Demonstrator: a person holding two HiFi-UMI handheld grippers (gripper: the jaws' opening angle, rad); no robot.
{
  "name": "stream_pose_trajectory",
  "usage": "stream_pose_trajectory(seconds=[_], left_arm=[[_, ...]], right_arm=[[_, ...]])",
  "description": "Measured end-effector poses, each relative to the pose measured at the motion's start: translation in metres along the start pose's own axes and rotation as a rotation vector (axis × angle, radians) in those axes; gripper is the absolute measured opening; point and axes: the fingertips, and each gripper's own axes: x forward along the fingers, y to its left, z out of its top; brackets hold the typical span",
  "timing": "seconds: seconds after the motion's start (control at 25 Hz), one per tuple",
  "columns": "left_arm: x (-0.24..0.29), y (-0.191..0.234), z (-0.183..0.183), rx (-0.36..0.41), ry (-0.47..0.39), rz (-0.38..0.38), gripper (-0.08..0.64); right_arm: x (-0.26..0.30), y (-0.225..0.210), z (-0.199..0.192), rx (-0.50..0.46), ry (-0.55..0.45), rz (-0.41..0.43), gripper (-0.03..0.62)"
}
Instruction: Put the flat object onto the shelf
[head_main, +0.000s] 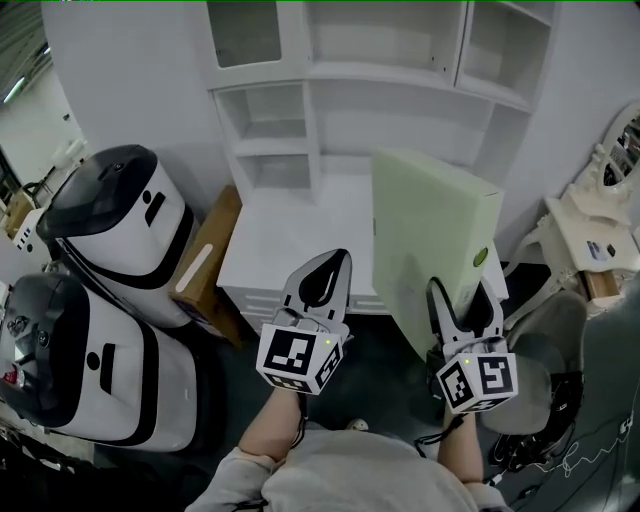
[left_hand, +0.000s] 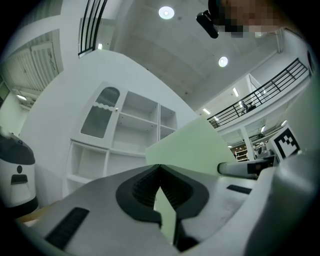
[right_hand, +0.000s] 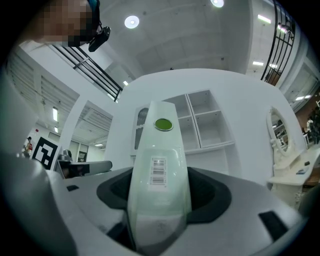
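The flat object is a pale green slab, held upright on its edge in front of the white shelf unit. My right gripper is shut on its near lower edge, one finger on each face. In the right gripper view the slab's narrow edge, with a barcode label and a green round sticker, fills the gap between the jaws of that gripper. My left gripper hangs just left of the slab, shut and holding nothing. Its closed tips point at the shelf, with the slab to their right.
A white desk top juts out under the shelf compartments. Two white-and-black machines and a cardboard box stand at the left. White vanity furniture and a grey seat are at the right.
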Motion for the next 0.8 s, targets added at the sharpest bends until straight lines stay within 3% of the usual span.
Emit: stream_pose_trajectory(seconds=[0.4,0.8], left_arm=[[0.025,0.011,-0.009,0.008,0.016,0.055,0.015],[0.073,0.048,-0.016,0.009,0.020,0.031,0.015]], right_arm=[[0.032,-0.019,-0.007,0.013,0.001,0.056,0.295],[0.089,-0.031,-0.011,-0.010,0.005,0.031,0.295]])
